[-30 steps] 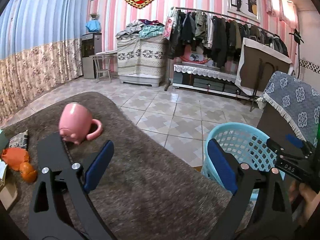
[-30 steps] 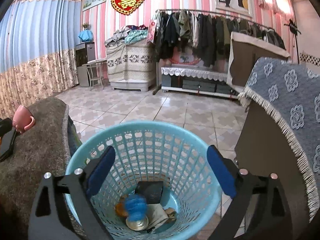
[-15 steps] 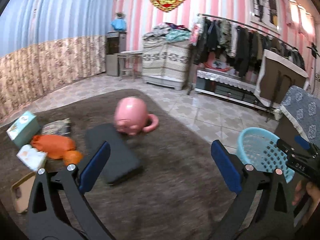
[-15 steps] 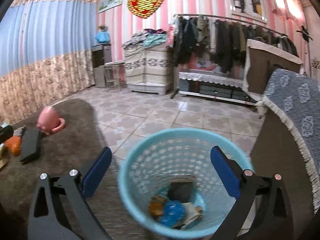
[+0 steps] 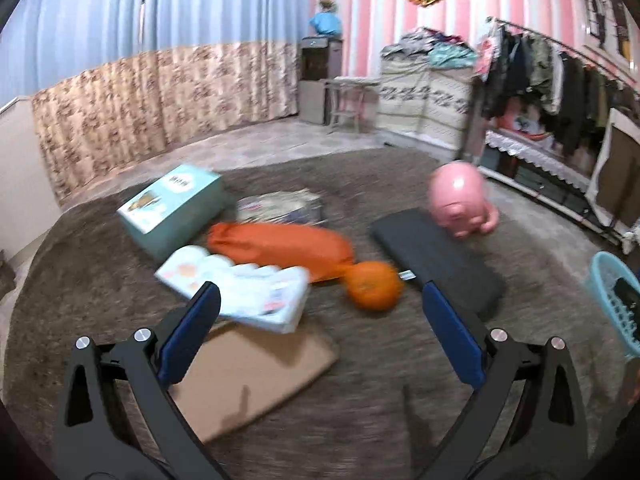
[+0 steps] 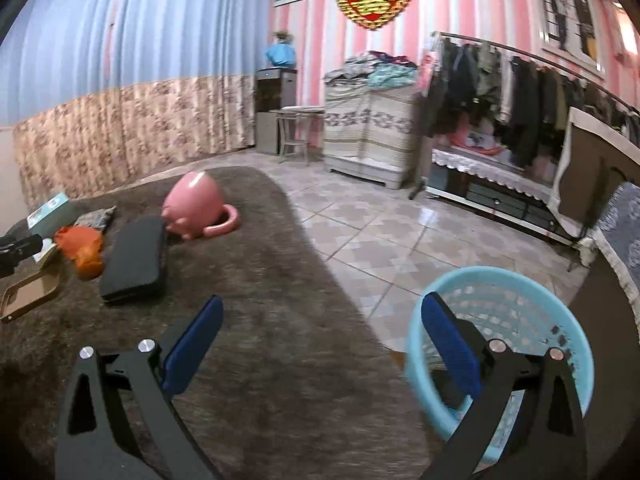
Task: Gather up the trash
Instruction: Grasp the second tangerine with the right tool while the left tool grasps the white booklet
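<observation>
While spread apart and empty, left tool [image 5: 320, 320] just short of orange [image 5: 374, 286].

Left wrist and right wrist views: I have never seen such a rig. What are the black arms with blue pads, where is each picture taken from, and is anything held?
No robot is here: a person carries a pair of hand-held tongs in each hand, with a wide-angle camera on each looking along the two fingers. The black arms with blue pads are those fingers.

The left wrist view shows the left tongs, open and empty, over a brown rug. On the rug lie a teal box, an orange bag, a white packet, a flat cardboard piece, a black case and a pink mug lying on its side.

The right wrist view shows the right tongs, also open and empty, with the blue basket beside the rug's edge, on the tiled floor.
</observation>
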A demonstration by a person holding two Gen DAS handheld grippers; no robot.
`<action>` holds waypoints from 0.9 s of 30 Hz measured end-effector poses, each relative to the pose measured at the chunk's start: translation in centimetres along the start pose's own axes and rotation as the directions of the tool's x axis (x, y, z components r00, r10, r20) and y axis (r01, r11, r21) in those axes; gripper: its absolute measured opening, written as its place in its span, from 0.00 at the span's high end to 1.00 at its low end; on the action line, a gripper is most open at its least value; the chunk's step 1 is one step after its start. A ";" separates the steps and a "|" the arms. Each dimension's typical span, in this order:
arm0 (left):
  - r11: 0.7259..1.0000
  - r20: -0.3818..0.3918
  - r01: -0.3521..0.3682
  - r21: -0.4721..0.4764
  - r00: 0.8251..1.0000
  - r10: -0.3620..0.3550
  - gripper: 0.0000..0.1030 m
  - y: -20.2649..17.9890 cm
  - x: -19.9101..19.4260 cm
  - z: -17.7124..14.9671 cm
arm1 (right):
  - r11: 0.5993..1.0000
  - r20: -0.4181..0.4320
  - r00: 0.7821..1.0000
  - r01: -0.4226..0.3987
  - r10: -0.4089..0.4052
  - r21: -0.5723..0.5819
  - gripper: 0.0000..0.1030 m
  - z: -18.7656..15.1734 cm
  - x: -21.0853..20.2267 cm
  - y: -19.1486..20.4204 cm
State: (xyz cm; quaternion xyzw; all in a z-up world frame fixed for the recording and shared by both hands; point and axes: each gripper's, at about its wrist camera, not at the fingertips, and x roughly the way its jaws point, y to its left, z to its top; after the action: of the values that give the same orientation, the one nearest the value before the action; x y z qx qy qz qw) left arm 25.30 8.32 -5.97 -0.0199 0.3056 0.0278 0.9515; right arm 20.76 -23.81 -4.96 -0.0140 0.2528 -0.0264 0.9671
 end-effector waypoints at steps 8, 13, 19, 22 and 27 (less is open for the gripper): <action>0.999 -0.097 -0.037 -0.004 0.995 0.036 0.06 3.0 3.2 -0.6 | 0.996 -0.030 0.998 -0.060 0.058 -0.066 0.06 0.1 1.6 4.1; 1.000 -0.156 -0.011 0.003 0.988 0.011 0.16 3.4 5.1 -0.8 | 0.990 -0.053 0.995 -0.093 0.088 -0.109 0.06 -0.1 2.4 6.3; 1.000 -0.168 0.019 -0.009 0.986 -0.020 0.40 3.5 5.8 -1.1 | 0.985 -0.074 0.992 -0.107 0.098 -0.132 0.06 -0.4 3.0 7.9; 0.999 -0.140 0.015 -0.031 0.990 -0.019 0.41 4.0 5.1 -1.0 | 0.983 -0.076 0.992 -0.115 0.105 -0.144 0.06 -0.3 3.2 8.8; 0.999 -0.076 -0.012 -0.040 0.997 0.009 0.41 5.0 4.1 0.1 | 0.976 -0.074 0.989 -0.136 0.125 -0.170 0.06 0.3 3.3 10.6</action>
State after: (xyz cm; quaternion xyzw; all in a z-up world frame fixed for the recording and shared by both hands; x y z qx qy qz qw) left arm 28.38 13.49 -8.43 -0.0386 0.3408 0.0384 0.9386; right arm 24.20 -13.39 -6.75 -0.0813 0.2846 0.0591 0.9534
